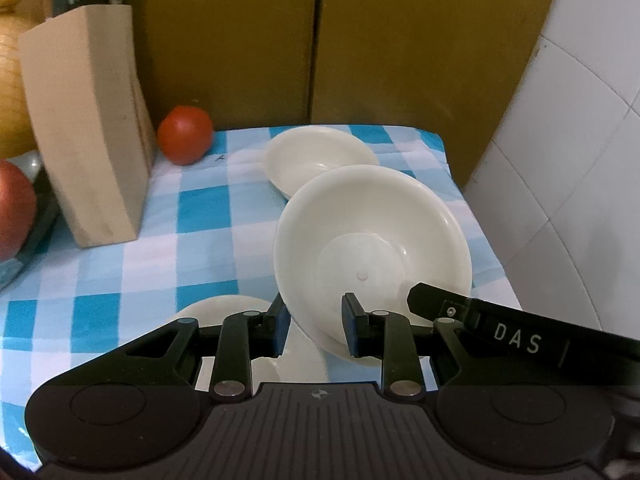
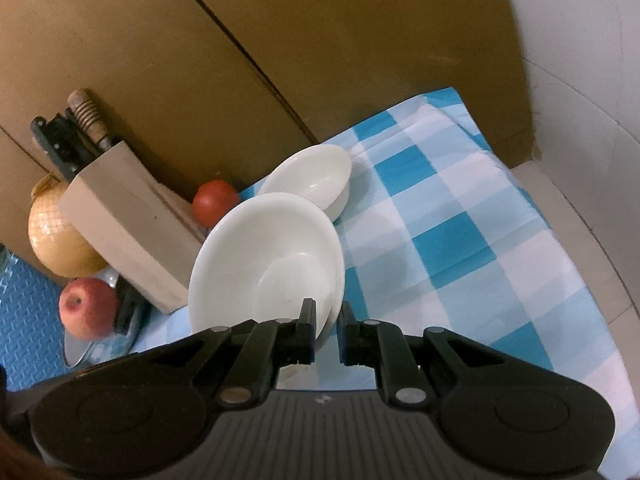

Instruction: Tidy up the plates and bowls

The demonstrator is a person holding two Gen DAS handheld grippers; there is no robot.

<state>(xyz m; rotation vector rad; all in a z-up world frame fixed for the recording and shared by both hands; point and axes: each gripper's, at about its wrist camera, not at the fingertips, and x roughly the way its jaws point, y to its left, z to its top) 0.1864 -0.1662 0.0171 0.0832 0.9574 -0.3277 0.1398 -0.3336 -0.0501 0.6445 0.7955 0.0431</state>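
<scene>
White plate point(image 1: 372, 240): we hold it tilted above the checked cloth point(image 1: 200, 216), hollow side toward both cameras; in the left wrist view it fills the centre.
Left gripper point(image 1: 314, 328): our jaws pinch the plate's lower rim, one finger point(image 1: 280, 320) behind it, the other in front; the claw pitches steeply down.
Right gripper point(image 2: 326, 332): pressed nearly together on the same plate's rim at about 5 o'clock of the plate; its black finger point(image 1: 480, 316) reaches into the left view from 4 o'clock.
Bowl point(image 1: 320, 160): on the cloth just beyond the plate, at 12 o'clock.
Second white dish point(image 1: 224, 308): on the cloth under our left finger, at 7 o'clock of the plate, partly hidden.
Tomato point(image 1: 185, 135): at 10 o'clock, beside the knife block point(image 1: 88, 128).
Knife block: upright on the cloth, handles point(image 2: 76, 128) sticking out of its top.
Apple point(image 2: 86, 306) and yellow melon point(image 2: 56, 240): left of the block.
Cardboard wall point(image 1: 320, 40): behind the cloth.
</scene>
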